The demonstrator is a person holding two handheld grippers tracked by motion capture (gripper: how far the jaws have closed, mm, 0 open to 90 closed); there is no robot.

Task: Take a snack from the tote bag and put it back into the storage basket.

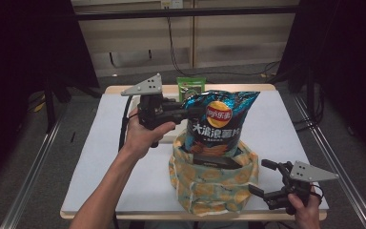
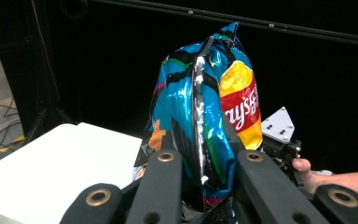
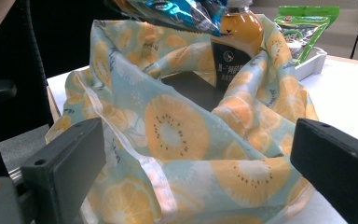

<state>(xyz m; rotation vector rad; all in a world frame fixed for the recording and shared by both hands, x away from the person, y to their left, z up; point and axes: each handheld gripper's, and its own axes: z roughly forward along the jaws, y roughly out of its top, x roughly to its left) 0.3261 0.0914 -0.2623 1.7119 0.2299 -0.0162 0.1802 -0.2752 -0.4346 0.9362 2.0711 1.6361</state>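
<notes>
Lay's chip bag (image 1: 221, 121), blue with a red-and-yellow roundel and large white Chinese characters across its front, stands upright at the centre of the high view, its lower end sunk into the fruit-print cloth bag (image 1: 214, 183) just below. The left gripper (image 1: 193, 113) reaches in from the left of the frame and is clamped on the chip bag's upper left edge. At the lower right of the frame the right gripper (image 1: 261, 177) sits just beside the cloth bag with its jaws spread apart and nothing between them. A green packet (image 1: 191, 86) lies at the far edge of the white table (image 1: 100, 157), above the chip bag.

In the left gripper view the chip bag (image 2: 205, 112) fills the middle, pinched between the two black jaws at the bottom; "Lay's" reads sideways on the roundel. The right gripper (image 2: 279, 135) shows at the right of the frame.

In the right gripper view the cloth bag (image 3: 177, 135), printed with orange slices on pale blue, fills the centre between wide-set jaws that do not touch it. At the top a dark-labelled bottle (image 3: 237, 42) of orange liquid stands inside it, its label print too small to read, with the chip bag's lower end (image 3: 177, 11) beside it. The green packet (image 3: 303, 28) is at upper right.
</notes>
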